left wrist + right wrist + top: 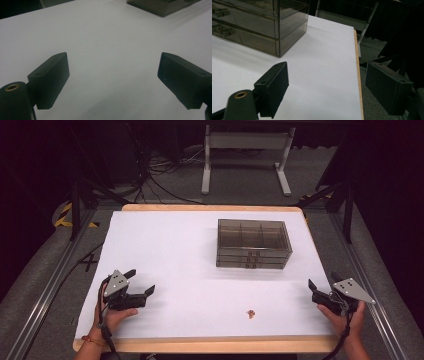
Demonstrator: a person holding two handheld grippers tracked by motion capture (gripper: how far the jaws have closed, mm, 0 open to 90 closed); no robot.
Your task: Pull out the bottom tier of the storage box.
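- Left of the small brown thing (251,313), the left gripper (142,281) gapes wide, holding nothing.
- Right of it, the right gripper (312,289) gapes wide too, holding nothing.

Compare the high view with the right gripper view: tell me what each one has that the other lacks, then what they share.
High view alone: the small brownish item near the table's front edge, the left gripper with jaws open, and both hands. Right gripper view alone: a close look at the right gripper, jaws apart with nothing between. Shared: the clear drawer box and the white table.
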